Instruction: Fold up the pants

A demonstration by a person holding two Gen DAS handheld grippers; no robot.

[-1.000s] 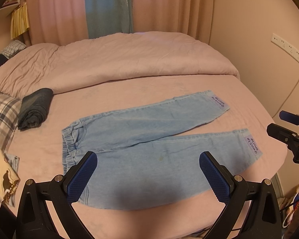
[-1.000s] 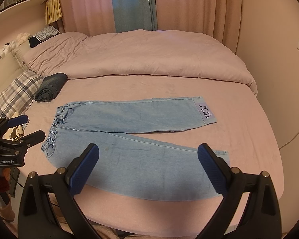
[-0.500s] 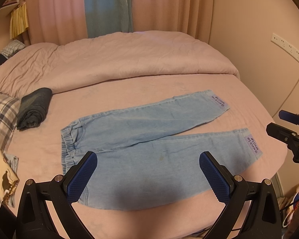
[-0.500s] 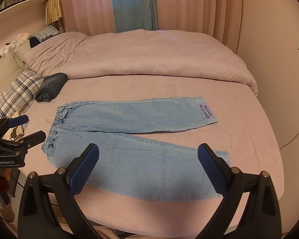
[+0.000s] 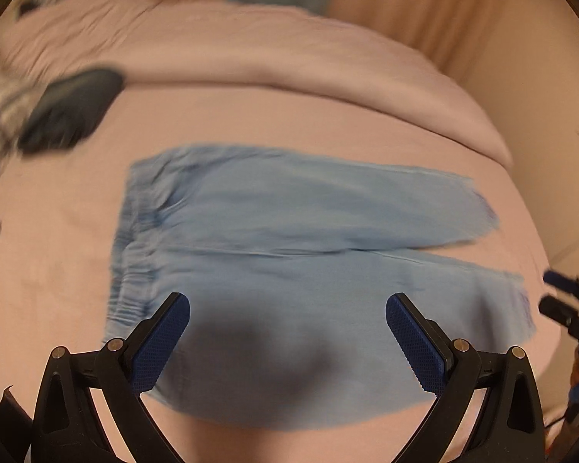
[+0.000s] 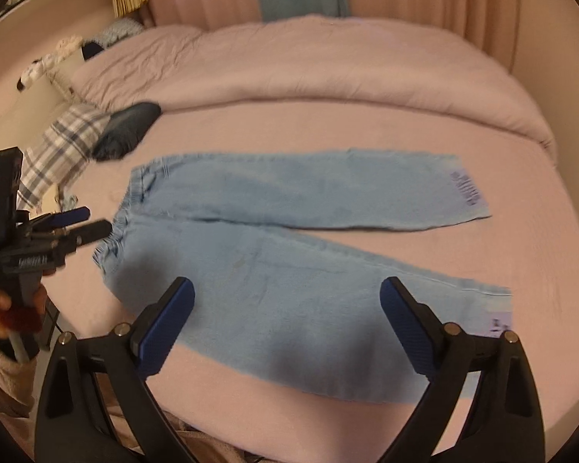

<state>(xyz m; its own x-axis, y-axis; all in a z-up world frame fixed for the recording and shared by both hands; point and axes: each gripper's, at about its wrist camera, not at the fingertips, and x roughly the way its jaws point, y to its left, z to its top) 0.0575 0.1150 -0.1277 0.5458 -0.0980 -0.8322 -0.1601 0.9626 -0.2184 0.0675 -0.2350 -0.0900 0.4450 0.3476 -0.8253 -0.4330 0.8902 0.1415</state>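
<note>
Light blue denim pants (image 5: pixel 289 247) lie flat on the pink bed, waistband to the left, two legs spread to the right; they also show in the right wrist view (image 6: pixel 289 239). My left gripper (image 5: pixel 287 332) is open and empty above the near leg, close to the waistband. My right gripper (image 6: pixel 287 320) is open and empty above the near leg. The left gripper also shows at the left edge of the right wrist view (image 6: pixel 77 227). The right gripper shows at the right edge of the left wrist view (image 5: pixel 563 305).
A folded dark garment (image 6: pixel 125 131) lies at the back left of the bed, next to a plaid pillow (image 6: pixel 61 150). A rolled pink duvet (image 6: pixel 308 65) lies across the far side. Curtains and a wall stand behind and to the right.
Both grippers have moved forward and down toward the pants. The left view has swung left toward the waistband and is blurred. The jaws remain open.
</note>
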